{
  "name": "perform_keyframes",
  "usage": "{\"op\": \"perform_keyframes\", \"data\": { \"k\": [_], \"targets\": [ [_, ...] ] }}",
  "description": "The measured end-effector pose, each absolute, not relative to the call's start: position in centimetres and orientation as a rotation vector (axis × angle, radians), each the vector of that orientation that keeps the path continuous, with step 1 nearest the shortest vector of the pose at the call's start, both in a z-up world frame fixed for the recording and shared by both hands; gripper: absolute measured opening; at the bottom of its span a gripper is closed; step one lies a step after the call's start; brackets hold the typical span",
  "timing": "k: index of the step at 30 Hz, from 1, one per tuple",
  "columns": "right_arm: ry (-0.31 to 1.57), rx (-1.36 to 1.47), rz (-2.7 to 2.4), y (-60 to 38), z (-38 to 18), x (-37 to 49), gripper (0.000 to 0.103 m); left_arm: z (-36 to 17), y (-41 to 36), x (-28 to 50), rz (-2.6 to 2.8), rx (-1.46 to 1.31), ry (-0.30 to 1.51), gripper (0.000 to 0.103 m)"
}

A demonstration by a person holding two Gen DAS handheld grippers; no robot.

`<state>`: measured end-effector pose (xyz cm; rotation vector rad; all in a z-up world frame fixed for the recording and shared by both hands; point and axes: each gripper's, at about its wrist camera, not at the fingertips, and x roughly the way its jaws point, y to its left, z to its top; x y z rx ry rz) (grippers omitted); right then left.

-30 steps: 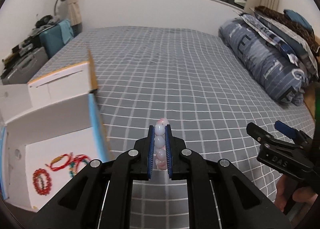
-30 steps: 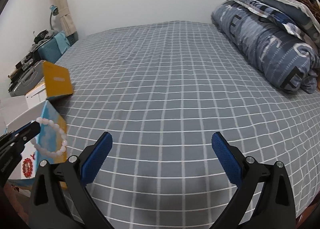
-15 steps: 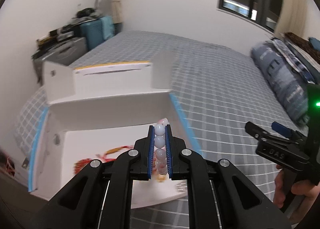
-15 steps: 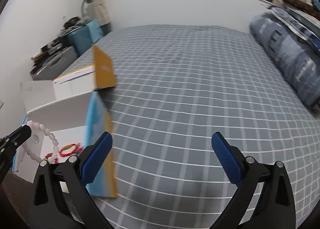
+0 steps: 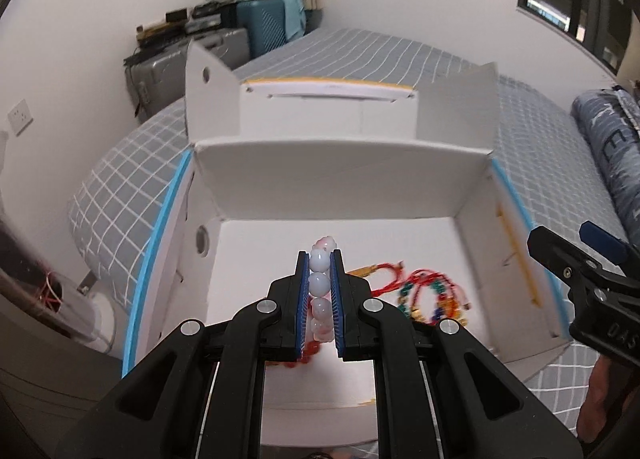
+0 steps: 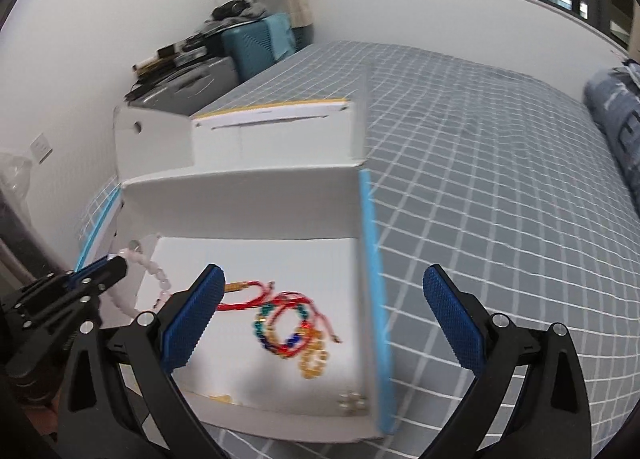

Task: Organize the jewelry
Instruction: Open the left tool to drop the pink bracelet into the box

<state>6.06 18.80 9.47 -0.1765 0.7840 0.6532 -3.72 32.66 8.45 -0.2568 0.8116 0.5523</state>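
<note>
Left tool (image 5: 319, 299) clamps a pale bead bracelet (image 5: 320, 283) above the white box (image 5: 340, 179); right tool (image 6: 320, 323) gapes empty. Next likely: lower, release inside.

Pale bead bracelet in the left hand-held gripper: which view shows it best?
The left wrist view: the pale bead bracelet sits sharp and centred, clamped between the left hand-held gripper pads. The right wrist view shows it small, blurred, dangling at the frame's left.

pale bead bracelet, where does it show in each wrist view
Left wrist: pale bead bracelet at centre, clamped between the left gripper fingers, above the white box.
Right wrist: bracelet at left edge, hanging from that gripper.
Shared landmark: red cord bracelet in the box.
</note>
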Motion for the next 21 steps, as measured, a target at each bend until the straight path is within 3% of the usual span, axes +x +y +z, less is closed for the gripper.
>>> {"op": "perform_keyframes", "data": {
  "k": [21],
  "targets": [
    [0.834,-0.235,0.636,20.7,6.8,6.4,0.095,5.5,35.1,-2.9,0.560,-0.295,0.902,0.014]
  ]
}}
